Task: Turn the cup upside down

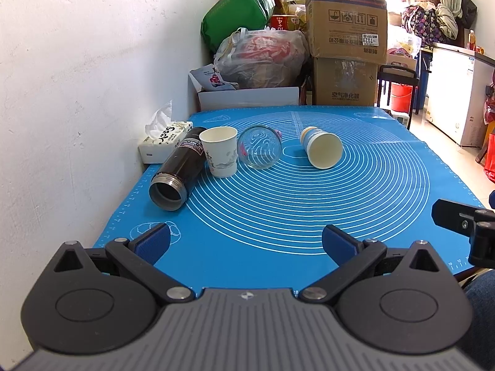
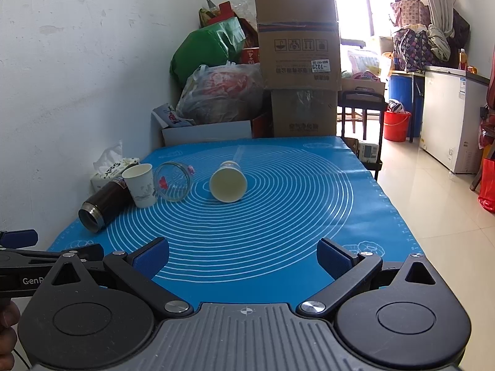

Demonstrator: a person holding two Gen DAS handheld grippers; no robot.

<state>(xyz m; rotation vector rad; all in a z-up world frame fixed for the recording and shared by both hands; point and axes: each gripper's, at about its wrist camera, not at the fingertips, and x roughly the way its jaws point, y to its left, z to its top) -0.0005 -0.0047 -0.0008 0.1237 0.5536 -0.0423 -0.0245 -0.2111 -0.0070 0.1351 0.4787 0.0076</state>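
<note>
A white paper cup [image 1: 220, 151] [image 2: 140, 189] stands upright on the blue mat [image 1: 278, 204] [image 2: 278, 216], mouth up. A second paper cup [image 1: 323, 151] [image 2: 228, 182] lies on its side, mouth toward me. A clear glass [image 1: 260, 147] [image 2: 173, 181] lies on its side between them. A dark flask [image 1: 178, 173] [image 2: 103, 202] lies on its side at the left, beside the upright cup. My left gripper [image 1: 246, 242] is open and empty over the mat's near edge. My right gripper [image 2: 243, 255] is open and empty, also at the near edge.
A tissue pack [image 1: 164, 140] [image 2: 113, 168] sits against the white wall at the left. Cardboard boxes [image 1: 346, 31] [image 2: 298, 37] and bags [image 1: 261, 58] are piled behind the table. The other gripper shows at the right edge [image 1: 464, 225] and the left edge [image 2: 18, 262].
</note>
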